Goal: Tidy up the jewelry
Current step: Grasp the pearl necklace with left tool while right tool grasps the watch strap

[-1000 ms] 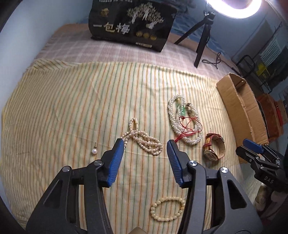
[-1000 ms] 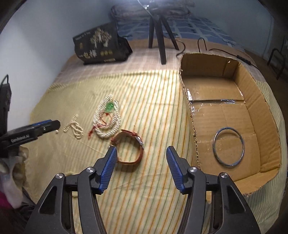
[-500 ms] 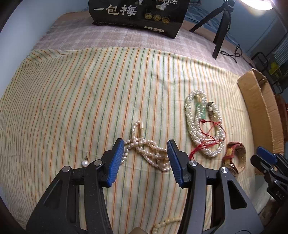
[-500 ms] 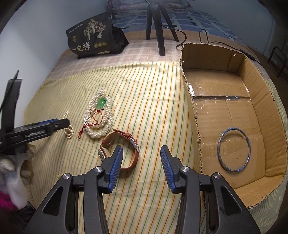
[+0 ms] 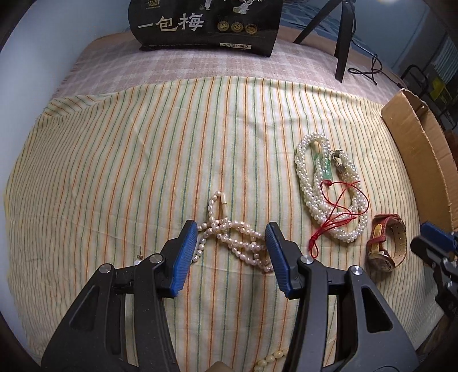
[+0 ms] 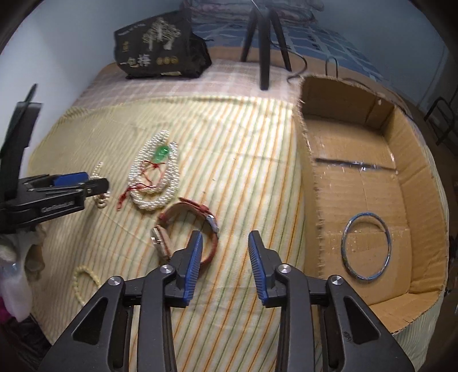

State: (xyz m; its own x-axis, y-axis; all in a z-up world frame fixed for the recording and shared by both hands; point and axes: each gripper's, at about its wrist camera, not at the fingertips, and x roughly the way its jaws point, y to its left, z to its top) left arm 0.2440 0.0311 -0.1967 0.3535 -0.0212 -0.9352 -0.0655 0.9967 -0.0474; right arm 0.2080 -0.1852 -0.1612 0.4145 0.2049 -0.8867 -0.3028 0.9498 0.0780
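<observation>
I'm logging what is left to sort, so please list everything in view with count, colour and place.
small pearl strand: 1, pinkish-white, between the left gripper's fingers
thick pearl necklace: 1, white, green pendant, red cord, cloth centre
watch: 1, red-brown strap, beside the box
bead bracelet: 1, cream, near edge
pearl earring: 1, white, left
bangle: 1, silver-blue, in the cardboard box
black bag: 1, far end
tripod: 1, black
left gripper: open
right gripper: open

Left tongs [image 5: 231, 243] nearer pearl strand [image 5: 234, 240].
</observation>
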